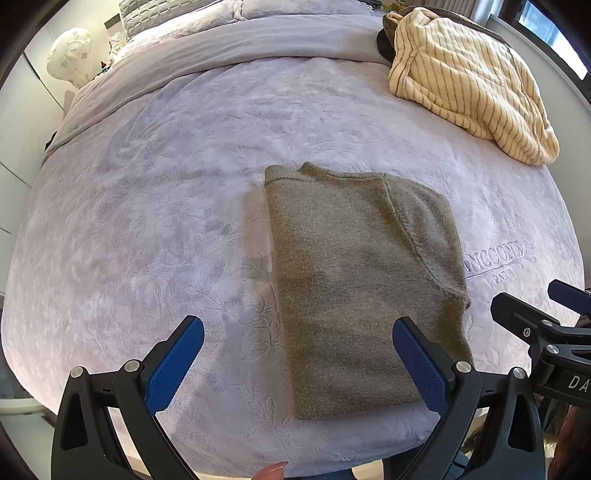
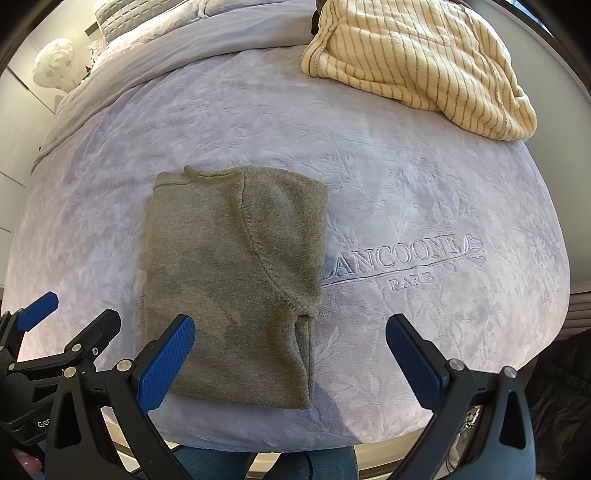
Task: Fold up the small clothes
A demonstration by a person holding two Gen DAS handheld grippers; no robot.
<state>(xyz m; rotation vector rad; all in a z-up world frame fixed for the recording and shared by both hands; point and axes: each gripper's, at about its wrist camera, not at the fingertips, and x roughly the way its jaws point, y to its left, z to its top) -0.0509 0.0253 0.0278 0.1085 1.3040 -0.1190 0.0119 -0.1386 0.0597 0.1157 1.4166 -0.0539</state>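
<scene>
An olive-grey knit sweater (image 1: 354, 280) lies folded into a narrow rectangle on the lilac bedspread (image 1: 166, 221), collar at the far end. It also shows in the right wrist view (image 2: 236, 273). My left gripper (image 1: 297, 332) is open and empty, its fingers above the sweater's near end. My right gripper (image 2: 290, 328) is open and empty, spanning the sweater's near right edge. Each gripper shows at the edge of the other's view, the right one (image 1: 546, 325) and the left one (image 2: 55, 332).
A cream striped fleece garment (image 1: 469, 81) lies heaped at the far right of the bed; it also shows in the right wrist view (image 2: 417, 59). Pillows (image 1: 184, 14) lie at the head. The bed's near edge (image 2: 258, 439) is just below the grippers.
</scene>
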